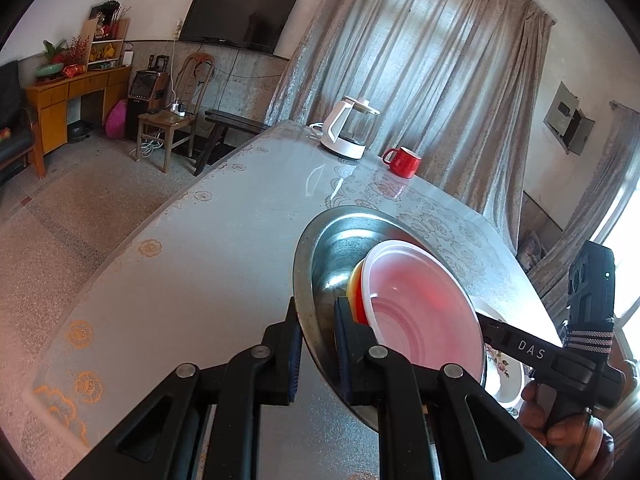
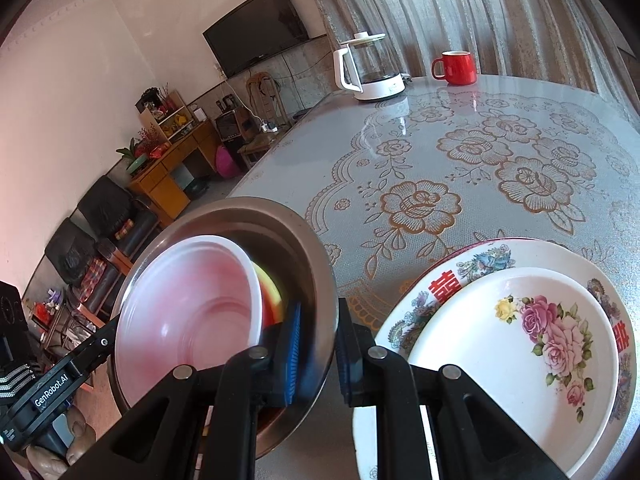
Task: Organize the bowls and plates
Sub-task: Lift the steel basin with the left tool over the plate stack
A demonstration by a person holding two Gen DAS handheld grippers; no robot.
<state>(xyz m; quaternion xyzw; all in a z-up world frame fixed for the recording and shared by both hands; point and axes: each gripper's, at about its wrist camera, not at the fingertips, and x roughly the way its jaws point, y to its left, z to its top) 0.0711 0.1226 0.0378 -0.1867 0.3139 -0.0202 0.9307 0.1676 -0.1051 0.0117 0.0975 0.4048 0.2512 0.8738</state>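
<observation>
Steel bowl hangs tilted above the bench, its round mouth turned partly up and partly toward the right gripper's side, with no long axis to speak of. Both grippers clamp its rim from opposite sides: the left gripper has its blue pads closed on the near-left edge, one pad outside and one inside, and the right gripper pinches the opposite edge the same way. Inside the steel bowl sits a white bowl of thin translucent plastic with a pink tint and stepped rings at its bottom, leaning against the metal wall. Behind it a yellow and red rim peeks out; what that piece is I cannot tell.

The right wrist view alone shows the plates clearly: a smaller white one with pink roses resting on a larger one with red characters and bird motifs, lying flat on the bench just beside the bowl. In the left wrist view only a sliver of them shows past the bowl's edge, along with the hand holding the right gripper.

The bench wears a glossy grey cover with lace-like flower outlines. At its far end stand a glass kettle on a white base and a red mug, apart from each other.
</observation>
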